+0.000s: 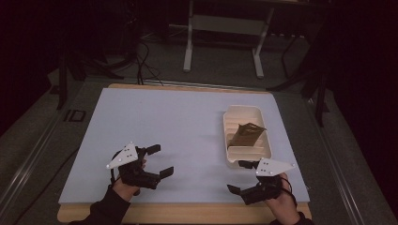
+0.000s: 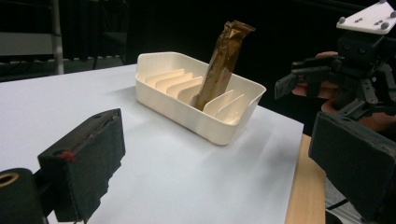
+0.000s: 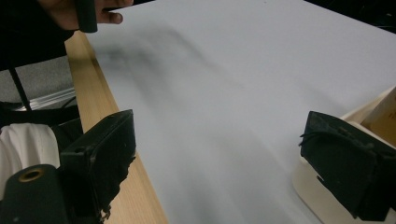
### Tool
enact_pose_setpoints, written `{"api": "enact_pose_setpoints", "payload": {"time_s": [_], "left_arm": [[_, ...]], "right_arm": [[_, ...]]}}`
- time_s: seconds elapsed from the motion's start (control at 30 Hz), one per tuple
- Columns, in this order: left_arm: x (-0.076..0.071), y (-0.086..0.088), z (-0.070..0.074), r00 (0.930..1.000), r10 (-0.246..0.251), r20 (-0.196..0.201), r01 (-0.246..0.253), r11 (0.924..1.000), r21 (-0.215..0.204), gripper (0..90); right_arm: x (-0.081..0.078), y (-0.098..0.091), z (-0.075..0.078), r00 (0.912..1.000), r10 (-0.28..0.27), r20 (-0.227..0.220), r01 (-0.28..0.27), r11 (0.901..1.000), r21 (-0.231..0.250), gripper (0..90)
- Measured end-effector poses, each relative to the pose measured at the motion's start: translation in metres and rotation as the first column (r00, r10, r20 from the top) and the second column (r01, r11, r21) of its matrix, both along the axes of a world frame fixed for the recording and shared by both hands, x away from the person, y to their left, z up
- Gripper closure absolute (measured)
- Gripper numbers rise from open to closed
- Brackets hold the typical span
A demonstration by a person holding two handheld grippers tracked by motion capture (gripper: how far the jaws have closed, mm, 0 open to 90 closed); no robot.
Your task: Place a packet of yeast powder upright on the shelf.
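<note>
The rack (image 1: 247, 137) sat at about 2 o'clock on the white sheet (image 1: 178, 136) that covered the bench (image 1: 187, 213), near the sheet's right edge. It was a cream plastic tray with a row of slots. A brown packet (image 1: 246, 133) stood in one of the middle slots, tilted, with its crimped top well above the rim. In the left gripper view the packet (image 2: 219, 67) leaned toward 1 o'clock and the rack (image 2: 205, 116) lay beyond the open fingers.

The left gripper (image 1: 157, 161) was at about 7 o'clock on the sheet, held in a hand (image 1: 124, 185), well apart from the rack. Its fingers (image 2: 88, 158) stood wide, with nothing between them.

The right gripper (image 1: 241, 177) was at about 5 o'clock, just below the rack's near end, held in the other hand (image 1: 284, 201). Its fingers (image 3: 105, 149) were also wide and empty. In the right gripper view the right-hand finger overlapped the rack's corner (image 3: 317, 196); whether it touched could not be told. In the left gripper view the right gripper (image 2: 299, 81) showed beside the rack at 3 o'clock.
</note>
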State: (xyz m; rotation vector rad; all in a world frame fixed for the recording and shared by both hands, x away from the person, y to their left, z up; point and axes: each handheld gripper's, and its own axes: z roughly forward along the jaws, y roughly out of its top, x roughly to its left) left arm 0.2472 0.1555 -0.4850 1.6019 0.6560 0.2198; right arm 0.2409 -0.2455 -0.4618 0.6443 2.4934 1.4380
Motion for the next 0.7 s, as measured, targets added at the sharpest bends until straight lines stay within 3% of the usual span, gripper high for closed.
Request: {"api": "enact_pose_setpoints", "payload": {"time_s": [0.37,0.7], "left_arm": [[-0.001,0.0,0.0,1.0,0.001,0.003,-0.001,1.0,0.005,4.5],[-0.002,-0.001,-0.001,1.0,-0.006,0.003,0.006,0.9999,0.015,4.5]], "right_arm": [[-0.003,-0.01,-0.013,0.9996,0.013,-0.025,-0.014,0.9992,-0.038,10.1],[-0.003,-0.022,-0.018,0.9998,-0.012,-0.018,0.011,0.9994,-0.033,10.0]]}}
